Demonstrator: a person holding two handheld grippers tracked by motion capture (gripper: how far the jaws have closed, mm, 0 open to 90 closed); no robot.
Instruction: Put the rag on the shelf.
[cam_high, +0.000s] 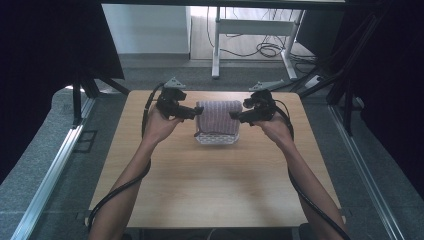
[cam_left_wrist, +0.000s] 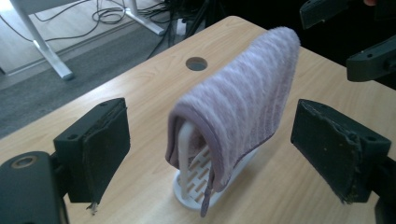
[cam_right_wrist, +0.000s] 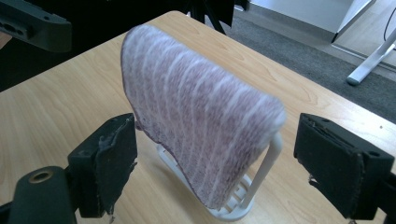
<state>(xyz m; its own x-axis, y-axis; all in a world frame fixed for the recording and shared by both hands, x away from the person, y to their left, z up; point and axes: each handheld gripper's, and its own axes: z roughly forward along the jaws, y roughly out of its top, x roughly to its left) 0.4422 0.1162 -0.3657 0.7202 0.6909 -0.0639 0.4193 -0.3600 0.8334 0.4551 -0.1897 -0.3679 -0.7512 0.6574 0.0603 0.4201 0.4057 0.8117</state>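
- Hanging over a small white rack (cam_high: 216, 138), a purple striped towel (cam_high: 218, 116) sits near the far middle of the wooden table (cam_high: 210, 185)
- The towel is folded over the top bar of the rack and drops down on both sides
- The rack stands upright on the table, and its slotted white base peeks out under the towel
- The left gripper (cam_high: 194, 113) is just beside the left end of the towel, with its jaws wide apart and nothing held
- In the left gripper view, the towel's end sits between the two black pads (cam_left_wrist: 105, 149), and they do not touch it
- The right gripper (cam_high: 234, 115) is just beside the right end of the towel, jaws apart too, holding nothing
- In the right gripper view, the towel is between its pads (cam_right_wrist: 116, 161), with a gap on each side
- A round hole (cam_left_wrist: 196, 63) in the table lies behind the towel
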